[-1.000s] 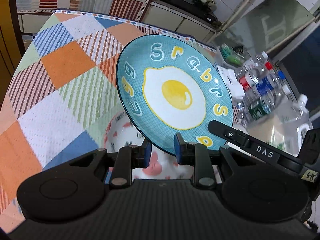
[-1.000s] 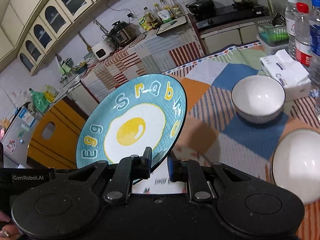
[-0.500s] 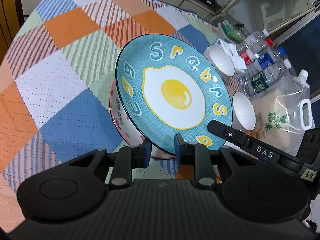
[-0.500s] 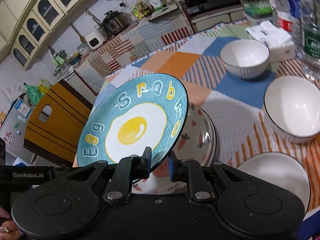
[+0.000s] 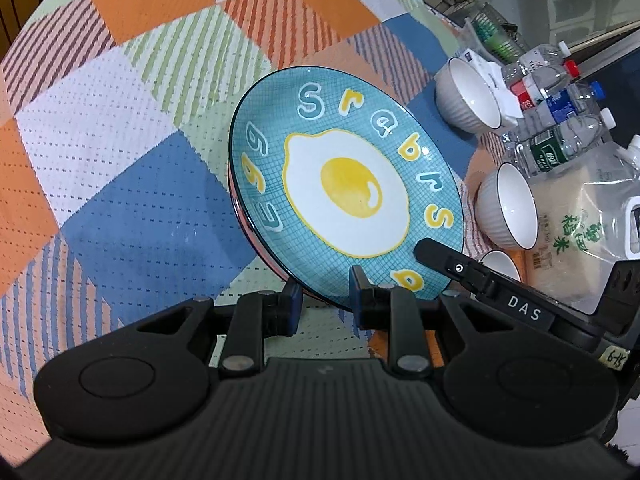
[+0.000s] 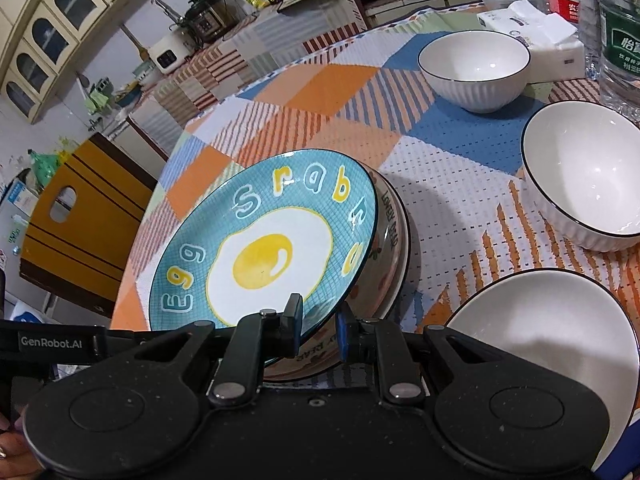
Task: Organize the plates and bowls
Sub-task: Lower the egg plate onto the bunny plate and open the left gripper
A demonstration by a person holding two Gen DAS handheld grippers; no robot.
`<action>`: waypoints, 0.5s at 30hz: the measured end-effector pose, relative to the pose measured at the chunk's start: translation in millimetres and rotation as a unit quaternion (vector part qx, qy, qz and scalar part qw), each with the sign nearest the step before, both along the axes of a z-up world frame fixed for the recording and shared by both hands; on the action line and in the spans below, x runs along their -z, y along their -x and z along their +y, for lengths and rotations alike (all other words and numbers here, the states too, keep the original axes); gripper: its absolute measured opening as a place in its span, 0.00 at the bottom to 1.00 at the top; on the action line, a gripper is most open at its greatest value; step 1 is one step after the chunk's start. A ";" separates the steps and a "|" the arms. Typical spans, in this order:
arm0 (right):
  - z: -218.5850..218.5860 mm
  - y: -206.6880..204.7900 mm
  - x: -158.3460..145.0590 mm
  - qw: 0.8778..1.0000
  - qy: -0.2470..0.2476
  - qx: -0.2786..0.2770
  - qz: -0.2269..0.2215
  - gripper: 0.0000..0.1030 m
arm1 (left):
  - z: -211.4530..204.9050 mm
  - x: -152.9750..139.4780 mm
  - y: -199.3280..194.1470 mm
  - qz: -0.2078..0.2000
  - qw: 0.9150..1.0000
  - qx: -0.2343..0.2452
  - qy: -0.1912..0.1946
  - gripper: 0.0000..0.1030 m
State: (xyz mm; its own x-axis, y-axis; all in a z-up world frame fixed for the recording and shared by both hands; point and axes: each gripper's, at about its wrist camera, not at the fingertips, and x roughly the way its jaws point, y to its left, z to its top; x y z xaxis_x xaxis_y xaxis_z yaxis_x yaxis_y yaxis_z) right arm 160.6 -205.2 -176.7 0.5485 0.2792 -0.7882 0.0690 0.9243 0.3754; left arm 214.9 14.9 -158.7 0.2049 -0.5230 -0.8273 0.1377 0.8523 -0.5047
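A teal plate with a fried-egg picture [image 5: 346, 200] is held by its rim from two sides. My left gripper [image 5: 325, 304] is shut on its near edge. My right gripper [image 6: 318, 326] is shut on the opposite edge of the same plate [image 6: 260, 248]. The plate is tilted and sits right over a patterned plate with red print [image 6: 394, 240], whose rim shows beneath it; I cannot tell if they touch. Three white bowls with dark rims lie to the right: a far one [image 6: 474, 68], a middle one [image 6: 584, 180] and a near one [image 6: 540, 344].
A checked tablecloth [image 5: 120, 128] covers the table. Water bottles [image 5: 560, 136], a rice bag [image 5: 580, 236] and a tissue box [image 6: 532, 36] stand at the right edge. A yellow chair [image 6: 72, 216] stands past the table's far left side.
Both grippers have lowered the teal plate toward the table, down over the patterned plate. The grip has not changed.
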 end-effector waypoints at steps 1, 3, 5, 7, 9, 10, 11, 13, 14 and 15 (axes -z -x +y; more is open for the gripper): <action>0.4 -0.5 0.7 1.000 0.003 0.000 0.002 0.21 | 0.0 1.6 -0.8 0.005 1.000 0.000 0.000 0.23; 4.2 -2.1 -0.8 1.000 0.017 -0.002 0.005 0.21 | -0.3 4.4 -2.3 0.017 1.000 -0.004 0.003 0.23; 11.5 -4.2 -2.2 0.999 0.039 -0.009 0.007 0.24 | -0.5 6.7 -5.2 0.027 1.000 -0.008 0.006 0.24; 19.7 -7.1 -4.4 0.997 0.069 -0.023 0.007 0.24 | -1.9 7.3 -8.6 0.032 0.999 -0.007 0.001 0.24; 25.8 -9.7 -6.4 0.995 0.095 -0.028 0.009 0.25 | -3.6 7.2 -11.0 0.035 0.999 -0.005 -0.002 0.26; 28.0 -10.6 -7.3 0.994 0.107 -0.029 0.009 0.26 | -5.7 7.1 -12.2 0.036 0.999 0.000 -0.005 0.27; 29.9 -11.0 -8.5 0.992 0.121 -0.029 0.008 0.26 | -7.9 7.3 -13.2 0.038 0.999 0.003 -0.009 0.28; 32.1 -10.6 -9.9 0.989 0.143 -0.027 0.009 0.27 | -13.2 9.4 -14.4 0.048 0.999 0.007 -0.020 0.31; 33.8 -9.3 -10.3 0.987 0.156 -0.025 0.010 0.27 | -16.0 10.8 -13.8 0.051 0.998 0.009 -0.028 0.31; 36.5 -8.0 -10.4 0.985 0.171 -0.025 0.011 0.27 | -17.9 11.8 -12.2 0.054 0.998 0.011 -0.034 0.30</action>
State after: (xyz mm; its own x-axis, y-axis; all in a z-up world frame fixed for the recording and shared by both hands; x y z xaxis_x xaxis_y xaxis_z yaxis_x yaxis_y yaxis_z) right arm 168.6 -168.7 -166.3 0.5225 0.0209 -0.8524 0.0254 0.9989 0.0401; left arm 227.0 -3.0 -170.4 0.1017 -0.4686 -0.8776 0.1051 0.8823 -0.4589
